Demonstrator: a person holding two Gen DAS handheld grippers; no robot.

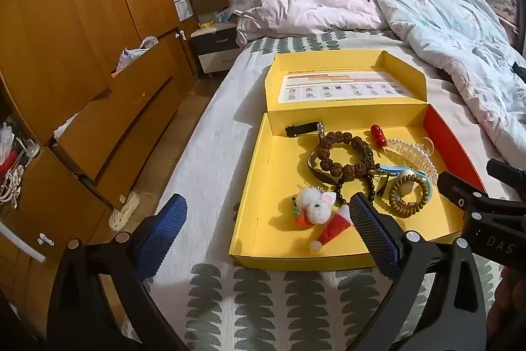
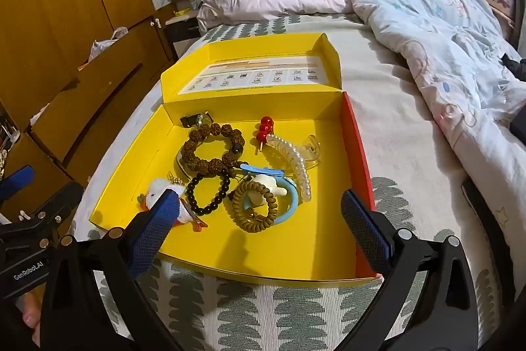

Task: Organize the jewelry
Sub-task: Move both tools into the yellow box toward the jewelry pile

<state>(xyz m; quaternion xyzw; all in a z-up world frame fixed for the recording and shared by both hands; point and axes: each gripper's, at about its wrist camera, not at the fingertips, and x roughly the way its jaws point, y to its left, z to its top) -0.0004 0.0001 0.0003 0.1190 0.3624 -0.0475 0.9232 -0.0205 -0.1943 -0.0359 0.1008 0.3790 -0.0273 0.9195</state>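
Yellow box (image 2: 230, 255) lies open on the bed (image 2: 378, 107), lid (image 2: 250, 53) folded back toward the pillows; red wall along its right side. Around it: rumpled duvet (image 2: 437, 18) at the bed's far right corner, orange wardrobe (image 1: 75, 32) w/ drawers pulled out off the bed's left edge, nightstand (image 1: 215, 46) by the far left corner; nothing covers the box from above.

Left gripper (image 1: 269, 231) hangs over the box's near left corner, tilted down, fingers spread wide, grasping nothing; its right pad (image 1: 374, 234) overlaps the red santa hat (image 1: 332, 227) in view, contact can't be told. Right gripper (image 2: 259, 227) hangs over the near edge, also angled down, fingers released & empty; left pad (image 2: 154, 227) hides part of the white plush charm (image 2: 156, 191).

All jewelry sits in the box, mostly centre to back: 1 brown knobbly bead bracelet (image 2: 210, 150), 1 black bead bracelet (image 2: 205, 194), 1 brown coil hair tie (image 2: 253, 208), 1 light blue ring (image 2: 289, 201), 1 blue clip (image 2: 261, 170), 1 pearl claw clip (image 2: 292, 163), 1 red bead pick (image 2: 264, 130), 1 black strap (image 1: 302, 129) at the back left corner; several touch or overlap.
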